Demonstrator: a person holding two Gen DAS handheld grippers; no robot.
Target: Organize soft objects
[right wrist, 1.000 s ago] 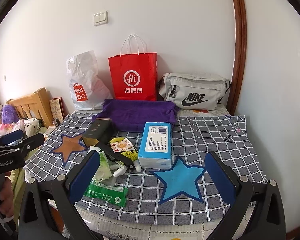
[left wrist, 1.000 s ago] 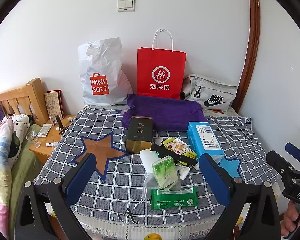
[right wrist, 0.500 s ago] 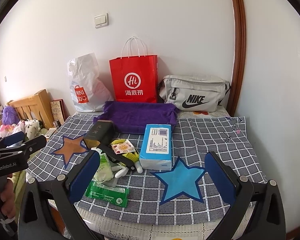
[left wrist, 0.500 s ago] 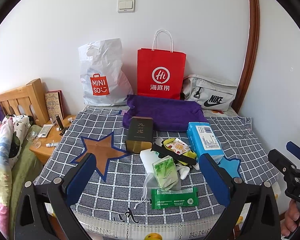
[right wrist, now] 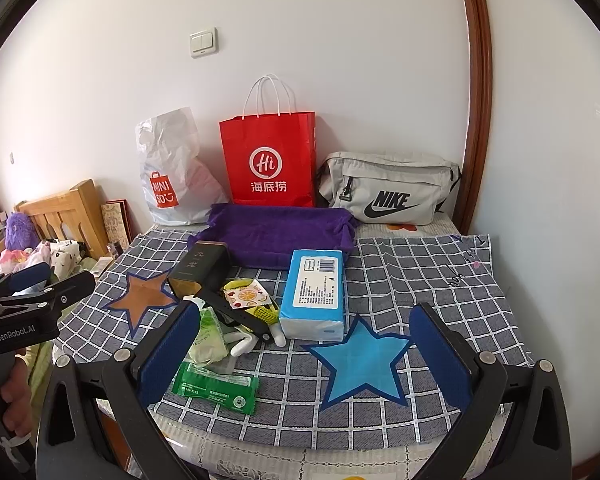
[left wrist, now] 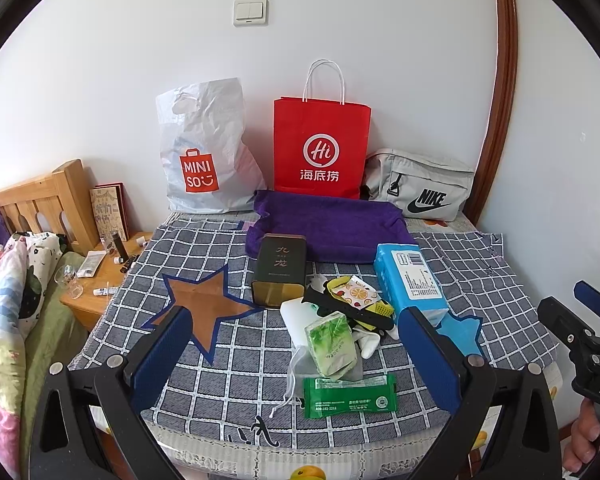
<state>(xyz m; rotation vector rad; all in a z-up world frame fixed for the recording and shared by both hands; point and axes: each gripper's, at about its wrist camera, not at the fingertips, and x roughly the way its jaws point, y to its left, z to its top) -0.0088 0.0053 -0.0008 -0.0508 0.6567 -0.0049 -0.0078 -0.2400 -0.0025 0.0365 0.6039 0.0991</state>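
A pile lies mid-table on the checked cloth (left wrist: pixel 228 364): a blue tissue pack (left wrist: pixel 410 280) (right wrist: pixel 314 294), a light green tissue packet (left wrist: pixel 332 344), a green wipes pack (left wrist: pixel 350 396) (right wrist: pixel 216 388), a fruit-print sachet (left wrist: pixel 354 290), a black strap (right wrist: pixel 236 312) and a dark tin (left wrist: pixel 280 268) (right wrist: pixel 198 268). A purple cloth tray (left wrist: pixel 328 226) (right wrist: pixel 278 232) sits behind. My left gripper (left wrist: pixel 300 354) is open and empty, in front of the pile. My right gripper (right wrist: pixel 304 356) is open and empty above the blue star (right wrist: pixel 360 360).
A white Miniso bag (left wrist: pixel 204 152), a red paper bag (left wrist: pixel 320 148) and a grey Nike bag (left wrist: pixel 420 184) stand along the wall. A brown star patch (left wrist: pixel 208 308) lies left. A wooden nightstand (left wrist: pixel 96 280) and a bed are at the left.
The right gripper has risen and drawn back slightly, so the table sits a little lower in its view. The left gripper has barely moved. Both stay open.
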